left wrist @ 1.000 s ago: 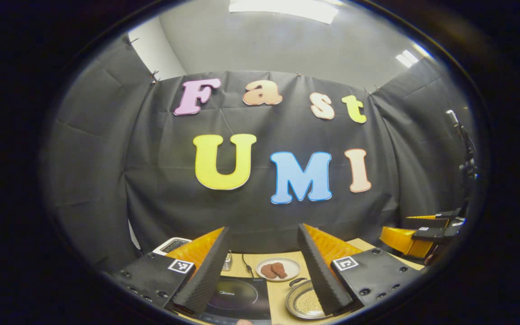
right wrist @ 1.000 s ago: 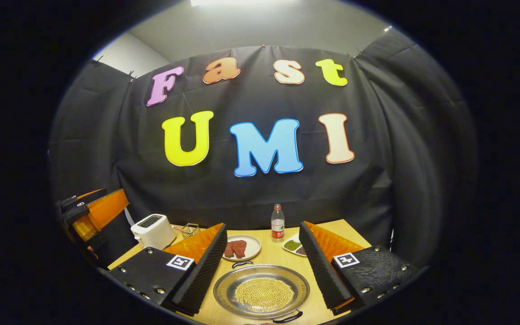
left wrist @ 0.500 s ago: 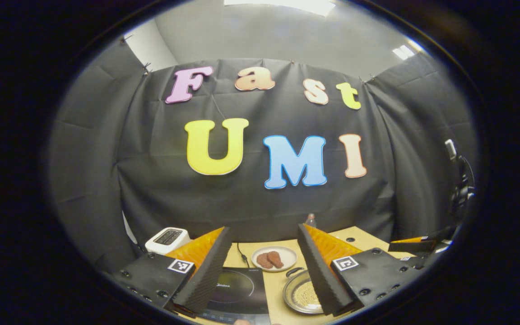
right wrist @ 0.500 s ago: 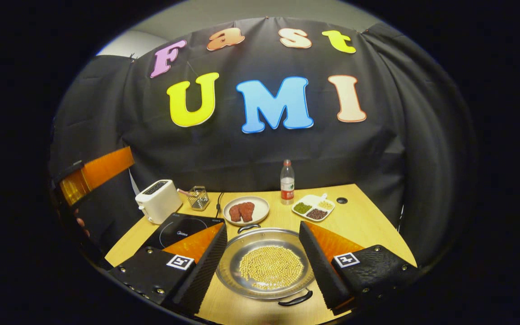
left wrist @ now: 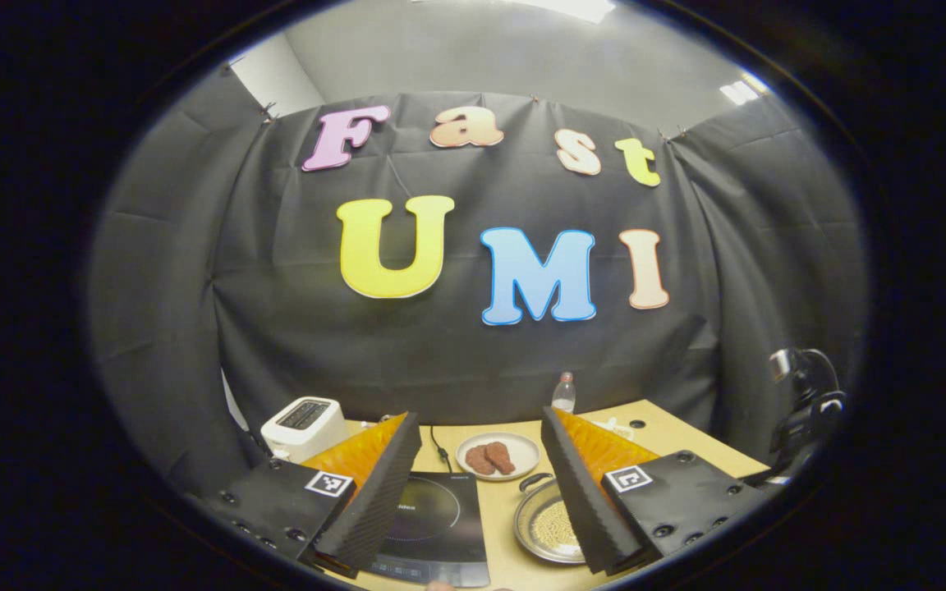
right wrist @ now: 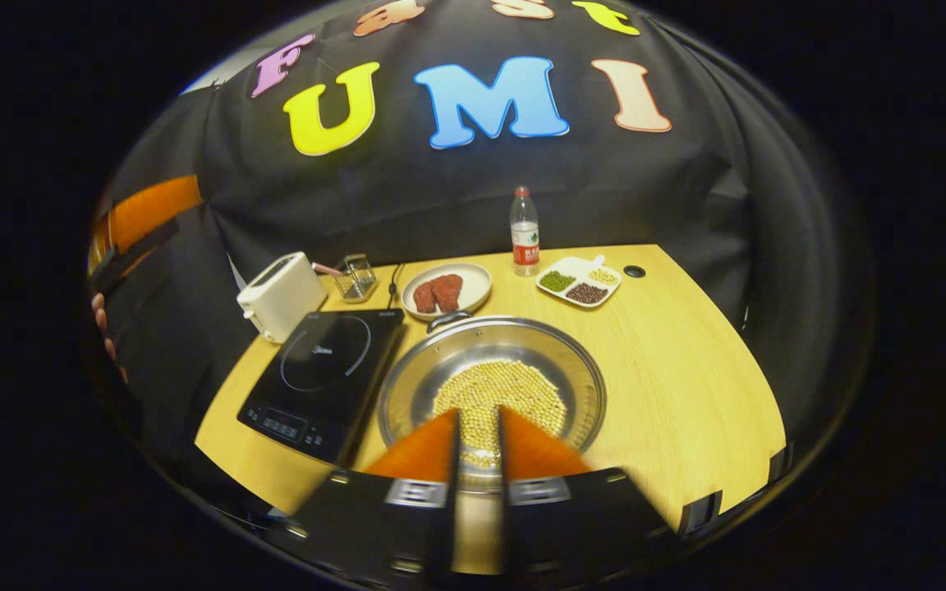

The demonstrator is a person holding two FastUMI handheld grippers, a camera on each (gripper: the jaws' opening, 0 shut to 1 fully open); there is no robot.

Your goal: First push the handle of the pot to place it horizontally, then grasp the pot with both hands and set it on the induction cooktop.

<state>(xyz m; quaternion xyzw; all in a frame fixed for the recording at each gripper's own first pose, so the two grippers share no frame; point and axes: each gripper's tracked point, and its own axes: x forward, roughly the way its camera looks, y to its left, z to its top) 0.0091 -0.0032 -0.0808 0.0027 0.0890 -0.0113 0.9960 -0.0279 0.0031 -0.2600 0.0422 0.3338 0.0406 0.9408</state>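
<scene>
Right gripper view looks down on a wooden desk (right wrist: 686,369) where the pot (right wrist: 492,386), a wide shallow steel pan with a layer of yellow beans (right wrist: 499,396) in it, sits near the middle, its rim just beside the right edge of the induction cooktop (right wrist: 325,377) and not on it. One dark loop handle (right wrist: 447,318) shows at the pot's far rim. The right hand-held gripper (right wrist: 479,431) hangs over the pot's near rim with its fingers drawn close together, a narrow gap between them; motion blur hides whether they touch the pot. At the far side stand a white toaster (right wrist: 280,294), a small wire basket (right wrist: 355,277), a plate of brown meat pieces (right wrist: 445,289), a bottle (right wrist: 524,231) and a divided dish of beans (right wrist: 578,282).

Left gripper view has the left hand-held gripper (left wrist: 481,484) raised above the near left of the desk, fingers spread wide apart and holding nothing, with the cooktop (left wrist: 433,525) between them and the pot (left wrist: 551,529) partly behind the right finger.
</scene>
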